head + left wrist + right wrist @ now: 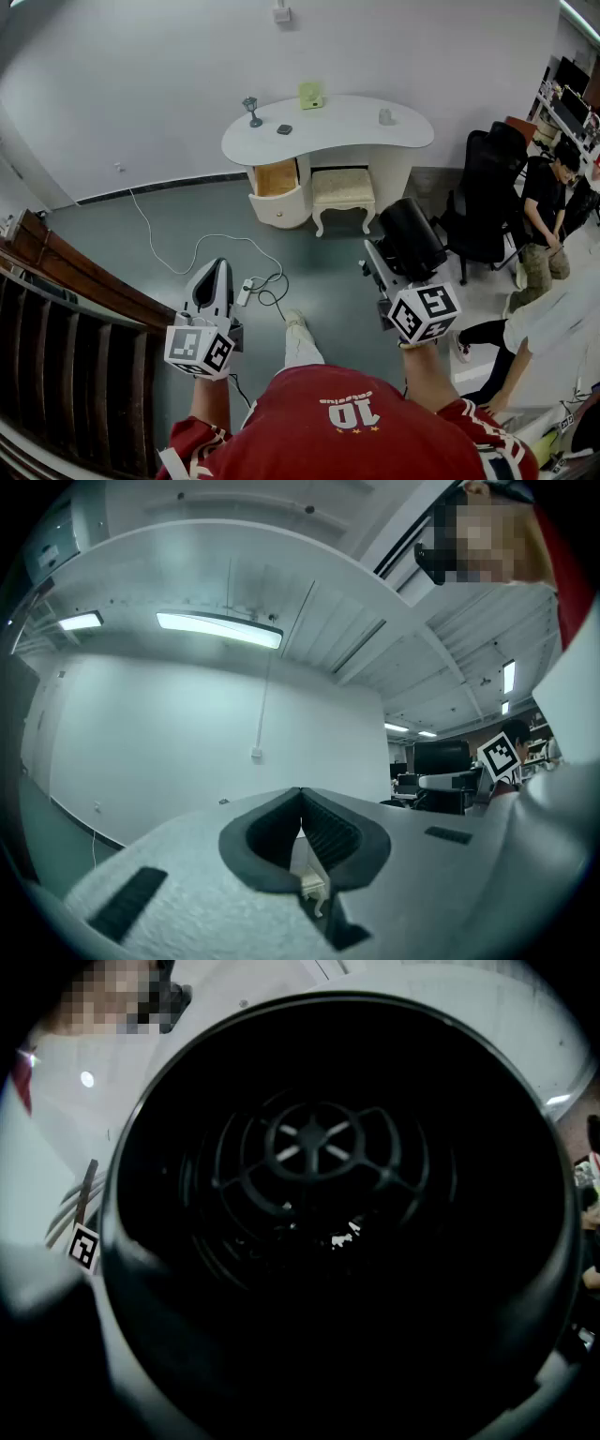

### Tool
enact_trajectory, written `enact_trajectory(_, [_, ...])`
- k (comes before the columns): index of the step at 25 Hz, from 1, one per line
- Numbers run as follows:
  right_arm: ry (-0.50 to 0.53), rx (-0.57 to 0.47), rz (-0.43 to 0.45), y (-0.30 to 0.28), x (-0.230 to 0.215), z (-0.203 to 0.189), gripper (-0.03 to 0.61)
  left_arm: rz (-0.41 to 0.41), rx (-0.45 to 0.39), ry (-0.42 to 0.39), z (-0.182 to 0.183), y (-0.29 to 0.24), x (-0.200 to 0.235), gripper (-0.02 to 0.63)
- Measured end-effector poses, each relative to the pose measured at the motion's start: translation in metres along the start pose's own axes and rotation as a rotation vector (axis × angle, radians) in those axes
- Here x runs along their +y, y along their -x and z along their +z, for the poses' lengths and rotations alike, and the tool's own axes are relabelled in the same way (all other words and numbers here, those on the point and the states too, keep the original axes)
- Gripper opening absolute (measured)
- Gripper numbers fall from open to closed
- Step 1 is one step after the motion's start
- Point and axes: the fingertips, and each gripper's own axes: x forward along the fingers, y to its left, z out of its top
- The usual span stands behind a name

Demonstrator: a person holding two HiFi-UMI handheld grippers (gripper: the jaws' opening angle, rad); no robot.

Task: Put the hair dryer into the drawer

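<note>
Transit is the step in hand, by my reading: the dryer is up off any surface and the drawer is well ahead of me across the floor.

My left gripper [216,275] is held out level over the floor with its jaws together and nothing between them; through the slit under the tips I can only make out a pale furniture leg far off. On the floor just past it lie a power strip [246,292] and its loose white cable [178,253], which I judge I should step around.

Ahead, in the middle, the drawer [277,177] stands pulled out from the left end of the white desk [337,122], its wooden inside open to view, with the cushioned stool [342,188] just beside it on the right.

My right gripper [389,272] is clamped on the hair dryer [412,239], jaws set wide around it. The black barrel sits right at the jaws and juts forward and up from them; its round grille fills my right gripper view, so the pads themselves are hidden there.

The next move calls for walking up to the desk, bringing the right gripper over the drawer left of the stool, lowering the dryer inside and only then letting go.
</note>
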Motion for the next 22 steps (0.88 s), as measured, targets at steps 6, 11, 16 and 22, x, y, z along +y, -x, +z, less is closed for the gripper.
enact_trajectory(6, [0.01,-0.003,0.005,-0.003,0.005,0.001,0.245,-0.008,0.002,-0.005,0.001,0.001,-0.001,-0.002])
enact_trajectory(11, [0.02,-0.004,0.007,-0.005,0.008,0.003,0.245,-0.01,0.005,-0.012,0.002,0.0,-0.002,-0.002])
enact_trajectory(16, [0.023,-0.005,0.037,-0.009,0.015,0.003,0.242,-0.01,0.013,-0.011,-0.002,-0.001,0.002,-0.002])
enact_trajectory(22, [0.019,-0.006,0.064,-0.018,0.023,0.001,0.239,-0.008,0.017,-0.01,-0.006,-0.001,0.01,-0.002])
